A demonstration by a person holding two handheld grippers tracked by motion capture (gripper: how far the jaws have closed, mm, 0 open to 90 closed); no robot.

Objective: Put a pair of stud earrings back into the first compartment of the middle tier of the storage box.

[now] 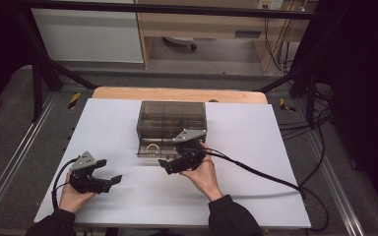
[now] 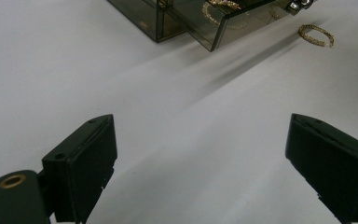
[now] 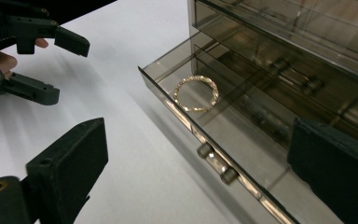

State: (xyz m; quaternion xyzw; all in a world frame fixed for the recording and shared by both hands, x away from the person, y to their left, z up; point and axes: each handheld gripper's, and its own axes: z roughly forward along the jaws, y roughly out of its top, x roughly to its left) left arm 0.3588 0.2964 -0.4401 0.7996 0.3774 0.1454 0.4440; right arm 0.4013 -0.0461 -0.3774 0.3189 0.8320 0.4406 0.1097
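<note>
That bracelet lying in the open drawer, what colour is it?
Gold, with a sparkly beaded texture. The bracelet shows best in the right gripper view.

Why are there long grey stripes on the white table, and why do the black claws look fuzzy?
In the left gripper view, the stripes are shadows stretching from the smoky drawer box toward the camera. The jaws sit too close to focus sharply. In the right gripper view, the gold bracelet in the open drawer looks sharp. The high view is dim at its edges.

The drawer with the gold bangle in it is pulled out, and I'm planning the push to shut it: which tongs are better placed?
Right. The right tongs hang open at the drawer front by its knobs; the left tongs sit apart, nearer the table's left edge.
</note>
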